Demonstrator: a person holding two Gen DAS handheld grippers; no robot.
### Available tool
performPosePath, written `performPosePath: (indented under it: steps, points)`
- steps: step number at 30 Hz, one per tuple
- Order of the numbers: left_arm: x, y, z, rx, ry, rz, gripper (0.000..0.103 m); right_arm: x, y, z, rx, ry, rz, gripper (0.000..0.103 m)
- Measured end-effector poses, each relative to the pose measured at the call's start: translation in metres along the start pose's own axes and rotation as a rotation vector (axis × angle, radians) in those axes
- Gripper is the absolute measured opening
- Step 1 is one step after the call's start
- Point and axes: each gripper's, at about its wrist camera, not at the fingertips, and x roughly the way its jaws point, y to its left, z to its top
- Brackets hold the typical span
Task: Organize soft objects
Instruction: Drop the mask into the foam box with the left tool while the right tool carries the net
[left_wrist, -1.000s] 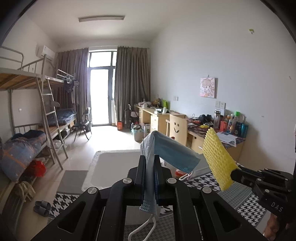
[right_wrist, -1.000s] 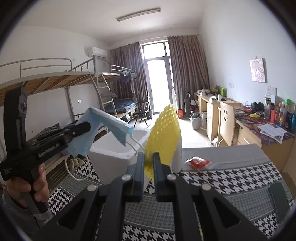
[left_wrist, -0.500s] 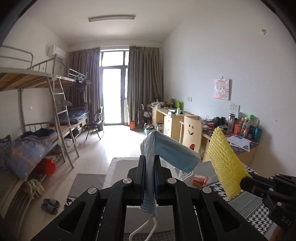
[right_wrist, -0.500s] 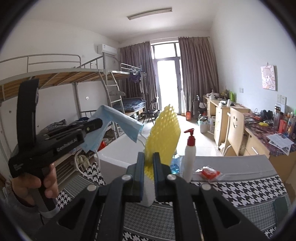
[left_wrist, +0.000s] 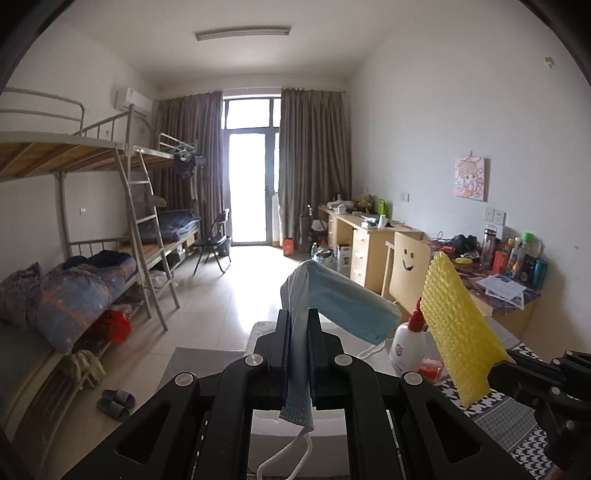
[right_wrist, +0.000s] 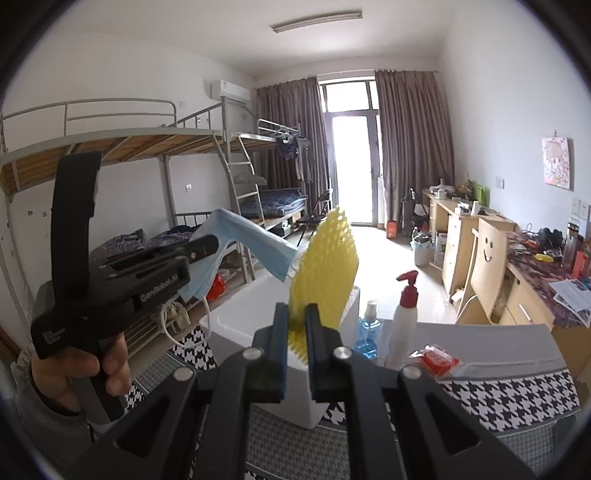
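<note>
Both grippers, left (left_wrist: 299, 321) and right (right_wrist: 296, 317), are raised side by side, fingers clamped.

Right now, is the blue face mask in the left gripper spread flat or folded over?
Folded over. The face mask is pinched in the shut left gripper, its upper part bending sideways and its ear loop dangling below.

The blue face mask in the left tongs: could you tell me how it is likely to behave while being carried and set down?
Probably floppy: the blue face mask folds over above the left tongs and droops sideways. Likely very light, since a thin pinch holds it. Its ear loop dangles below and might snag on the white box.
</note>
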Motion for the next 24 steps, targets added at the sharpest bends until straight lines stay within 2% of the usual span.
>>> performPosePath:
  steps: [7,12,15,24]
  points:
    - [0.017,0.002,0.0,-0.006,0.039,0.009,0.008,0.015,0.003,0.005,-0.009,0.018,0.022,0.011]
    - [0.031,0.006,-0.001,-0.018,0.076,-0.022,0.008,0.024,0.006,0.009,-0.002,0.035,0.03,0.011]
    - [0.042,0.007,-0.004,-0.034,0.096,-0.007,0.008,0.028,0.006,0.009,0.004,0.042,0.023,0.011]
    - [0.07,0.006,-0.009,-0.043,0.165,-0.088,0.008,0.04,0.006,0.009,0.007,0.069,-0.001,0.011]
